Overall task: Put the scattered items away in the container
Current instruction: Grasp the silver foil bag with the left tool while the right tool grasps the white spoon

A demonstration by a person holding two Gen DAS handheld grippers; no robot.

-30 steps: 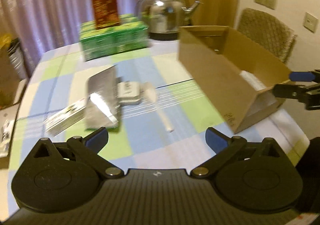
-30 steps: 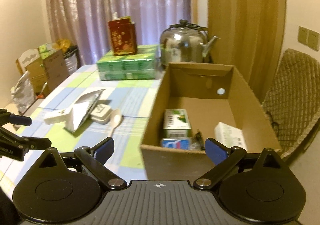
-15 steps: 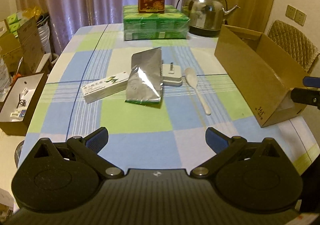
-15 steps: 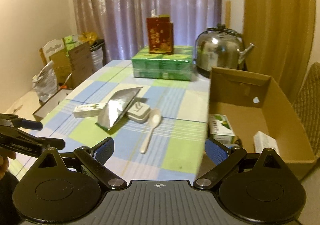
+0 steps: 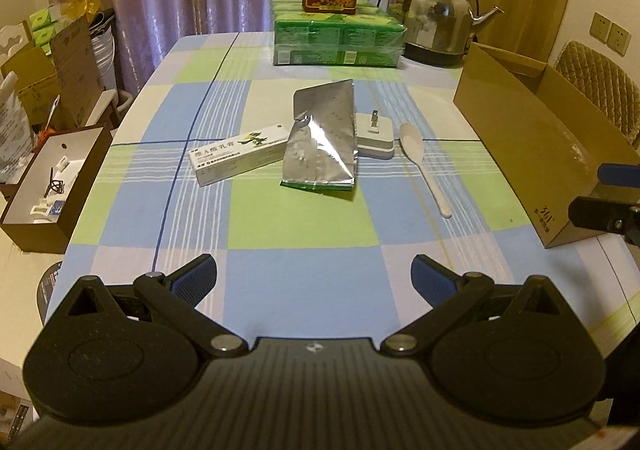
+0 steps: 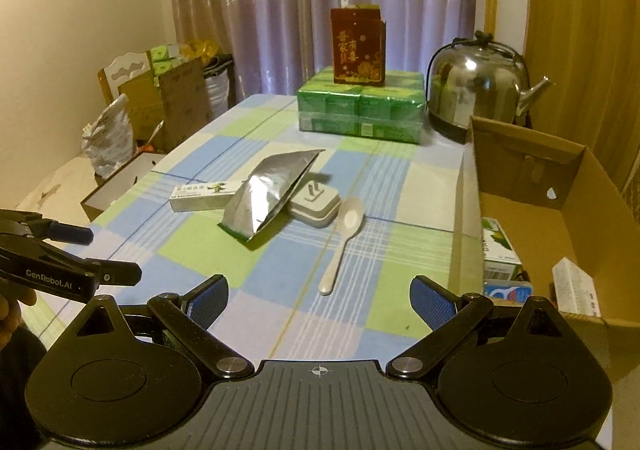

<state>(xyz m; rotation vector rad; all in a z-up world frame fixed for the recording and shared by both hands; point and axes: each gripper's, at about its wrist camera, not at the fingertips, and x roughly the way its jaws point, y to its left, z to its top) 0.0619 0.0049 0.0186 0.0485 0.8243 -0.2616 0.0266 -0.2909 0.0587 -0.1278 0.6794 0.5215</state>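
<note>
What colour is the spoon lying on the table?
The spoon is plain white or cream; it shows best in the left wrist view.

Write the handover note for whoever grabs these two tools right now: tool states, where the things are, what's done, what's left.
Left tool: open, empty, held above the near end of the table.
Right tool: open, empty, near the cardboard box.
Still on the table, clustered mid-cloth: long white carton, foil pouch leaning over the white plug adapter, and white spoon nearest the box.
Done: the box already holds a green-and-white carton, a blue-and-white pack and a white box.
Left: the four loose items go into the box. The spoon looks like the easiest first pick for the right tool.
</note>
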